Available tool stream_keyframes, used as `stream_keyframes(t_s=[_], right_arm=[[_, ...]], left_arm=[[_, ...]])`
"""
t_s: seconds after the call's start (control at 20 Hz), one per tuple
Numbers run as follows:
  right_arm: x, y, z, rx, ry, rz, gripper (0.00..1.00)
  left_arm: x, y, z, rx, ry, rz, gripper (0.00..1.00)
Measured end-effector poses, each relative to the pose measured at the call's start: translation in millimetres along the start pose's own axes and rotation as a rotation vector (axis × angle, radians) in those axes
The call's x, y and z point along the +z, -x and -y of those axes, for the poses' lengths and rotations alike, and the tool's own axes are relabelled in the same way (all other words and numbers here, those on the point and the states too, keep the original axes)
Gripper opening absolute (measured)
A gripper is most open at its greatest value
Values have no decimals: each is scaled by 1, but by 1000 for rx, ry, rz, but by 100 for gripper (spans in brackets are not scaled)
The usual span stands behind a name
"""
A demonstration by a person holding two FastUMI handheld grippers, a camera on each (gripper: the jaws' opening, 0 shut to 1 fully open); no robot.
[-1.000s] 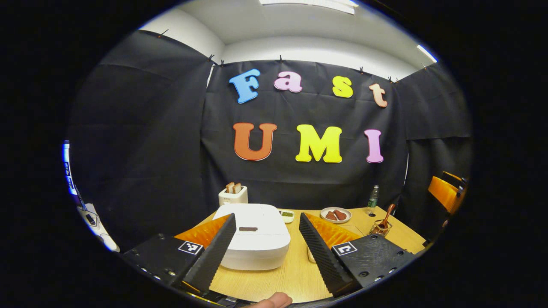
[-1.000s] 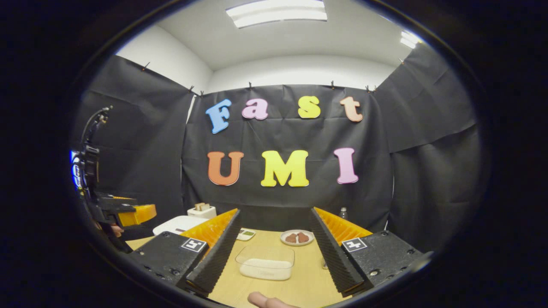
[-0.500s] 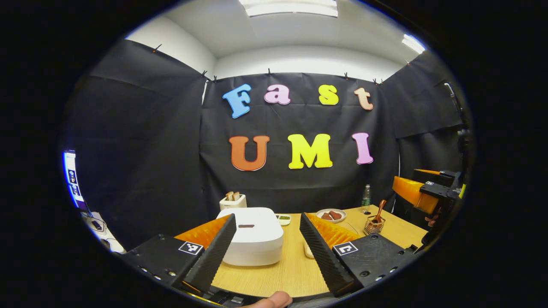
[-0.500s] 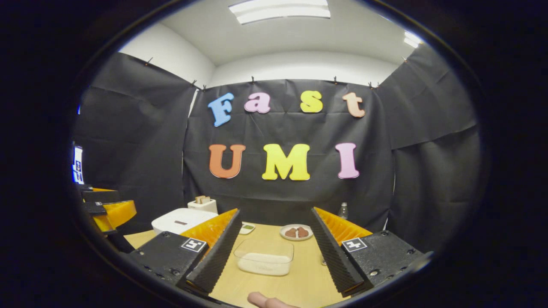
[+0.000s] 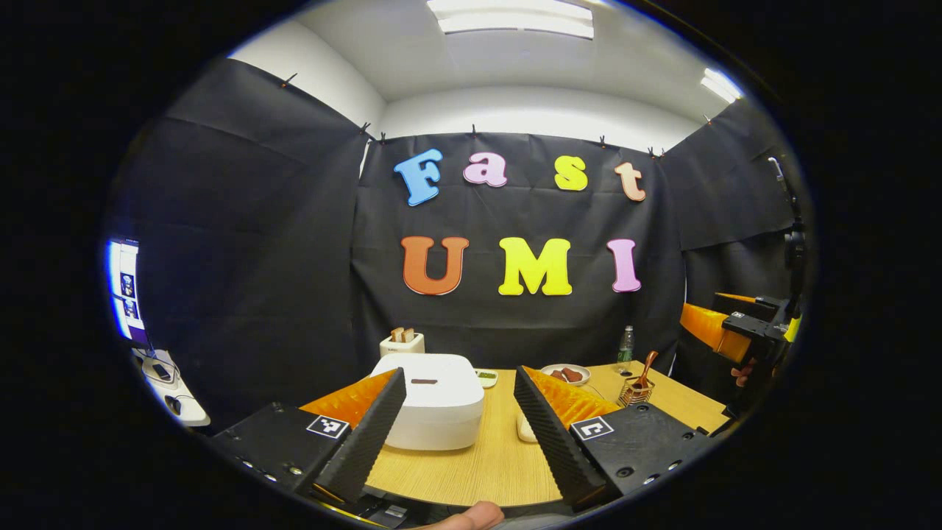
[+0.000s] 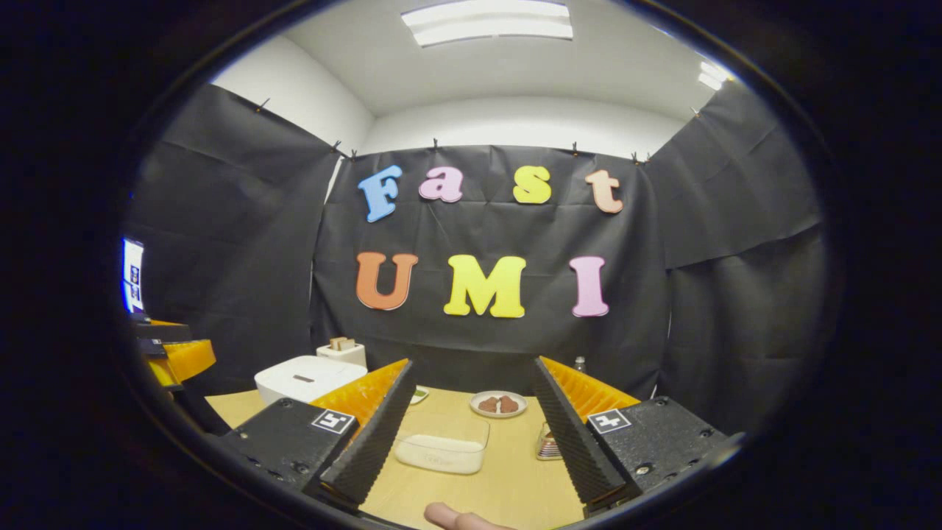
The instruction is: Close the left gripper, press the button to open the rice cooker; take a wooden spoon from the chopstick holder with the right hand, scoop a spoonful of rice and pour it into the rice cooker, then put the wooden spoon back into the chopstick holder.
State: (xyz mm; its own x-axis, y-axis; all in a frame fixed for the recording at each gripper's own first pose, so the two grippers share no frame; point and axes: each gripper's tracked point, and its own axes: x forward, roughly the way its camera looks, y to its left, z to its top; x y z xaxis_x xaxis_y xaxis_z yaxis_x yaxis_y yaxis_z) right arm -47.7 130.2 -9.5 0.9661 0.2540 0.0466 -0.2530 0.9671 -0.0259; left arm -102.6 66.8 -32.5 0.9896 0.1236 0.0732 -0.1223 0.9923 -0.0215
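**Inspector A:** Against the frame of a second ago, we note the left gripper (image 5: 458,434) has drawn back and risen: the rice cooker (image 5: 434,399) now sits smaller and farther off between its fingers, and the right gripper (image 5: 725,331) has come into sight at the far right of the left gripper view. In the right gripper view the clear rice container (image 6: 441,452) has slid a little lower and left.

**Inspector B:** Agreed. We judge the task to be at its opening step. The cooker lid is down, its dark button (image 5: 424,382) untouched, and the wooden spoon (image 5: 645,367) stands in the wire chopstick holder (image 5: 634,391) at the table's right side, near the bottle (image 5: 625,346).

**Inspector A:** Jaw states?

**Inspector B:** The left gripper's fingers stand wide apart and hold nothing. The right gripper (image 6: 471,442) is likewise wide and empty.

**Inspector A:** Pose?

**Inspector B:** Both are held level, above the near edge of the wooden table (image 5: 486,471), pointing at the back wall. The left gripper (image 6: 173,357) shows at the left edge of the right gripper view.

**Inspector A:** We judge the next move calls for bringing the left fingers together, then advancing and descending onto the button with the joined tips.
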Motion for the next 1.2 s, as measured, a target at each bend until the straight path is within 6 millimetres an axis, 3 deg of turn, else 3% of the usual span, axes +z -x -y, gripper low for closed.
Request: stream_keyframes(t_s=[0.55,1.2], right_arm=[[-2,6,29,-28,-19,8,99],[-10,10,37,-31,-36,3,99]], left_arm=[[3,0,6,4,13,15,94],[1,-3,11,5,3,21,94]])
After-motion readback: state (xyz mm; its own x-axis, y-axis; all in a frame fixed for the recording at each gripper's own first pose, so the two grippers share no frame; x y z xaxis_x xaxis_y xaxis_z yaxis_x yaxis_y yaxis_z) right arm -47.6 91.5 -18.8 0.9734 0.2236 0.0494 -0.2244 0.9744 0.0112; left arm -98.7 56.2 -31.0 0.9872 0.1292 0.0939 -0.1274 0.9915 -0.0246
